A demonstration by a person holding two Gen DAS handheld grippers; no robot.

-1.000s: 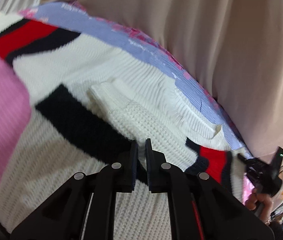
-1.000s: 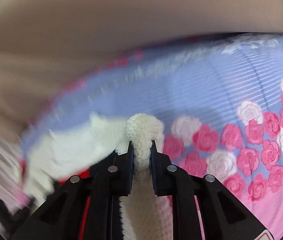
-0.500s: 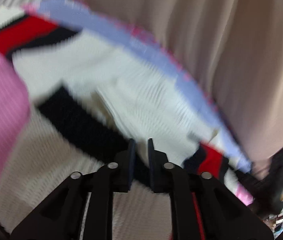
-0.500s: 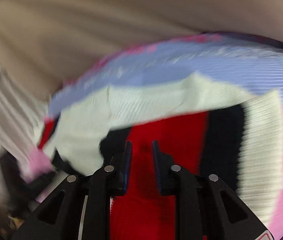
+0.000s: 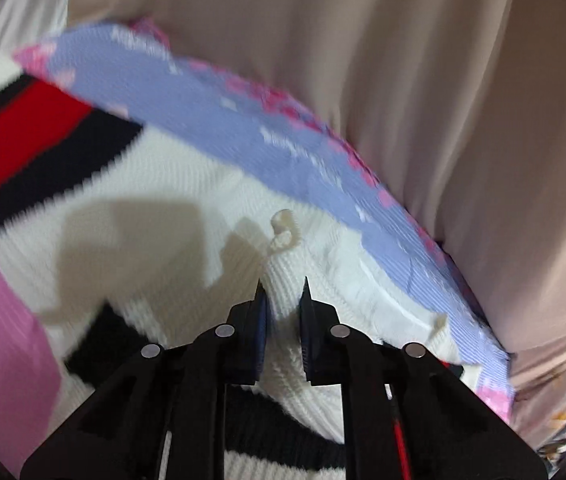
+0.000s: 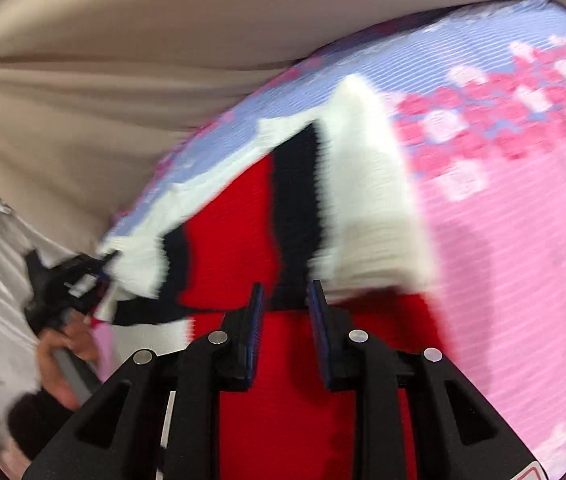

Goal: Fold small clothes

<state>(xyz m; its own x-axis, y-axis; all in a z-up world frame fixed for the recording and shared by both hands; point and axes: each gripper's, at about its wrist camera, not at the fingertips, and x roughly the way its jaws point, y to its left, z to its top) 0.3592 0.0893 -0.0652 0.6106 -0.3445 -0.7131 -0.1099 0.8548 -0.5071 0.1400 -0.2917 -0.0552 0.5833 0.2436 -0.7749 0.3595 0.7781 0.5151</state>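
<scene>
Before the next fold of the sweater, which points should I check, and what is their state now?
1. Left hand-held gripper is free of cloth: ok, open, nothing between the fingers.
2. Right hand-held gripper is free of cloth: ok, open over the red band.
3. Sweater lies on the floral sheet: ok.
4. Sweater lies flat: not ok, a small knit loop stands up.
5. Sleeve is folded in neatly: cannot tell, the picture is blurred.
</scene>
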